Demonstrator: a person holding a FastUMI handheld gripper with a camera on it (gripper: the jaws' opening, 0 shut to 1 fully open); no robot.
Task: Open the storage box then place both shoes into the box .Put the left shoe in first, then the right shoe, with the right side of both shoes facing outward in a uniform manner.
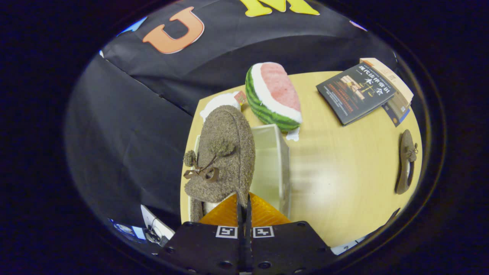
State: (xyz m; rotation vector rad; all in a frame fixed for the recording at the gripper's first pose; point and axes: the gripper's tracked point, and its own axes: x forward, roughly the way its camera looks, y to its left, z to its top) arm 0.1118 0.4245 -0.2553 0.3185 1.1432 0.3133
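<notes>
Holding the first brown fuzzy shoe [223,152] pinched in the closed gripper [243,214] above the open storage box [277,160], not yet set down, with the second shoe [407,160] waiting far right on the worktop [344,183].

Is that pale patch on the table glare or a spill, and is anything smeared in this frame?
Gripper view: the pale patch on the table reads as lamp glare with slight streaking, not liquid; the held shoe, clamped in the gripper above the storage box, is sharp; fisheye bends the table's rim, and the second shoe looks squeezed.
</notes>
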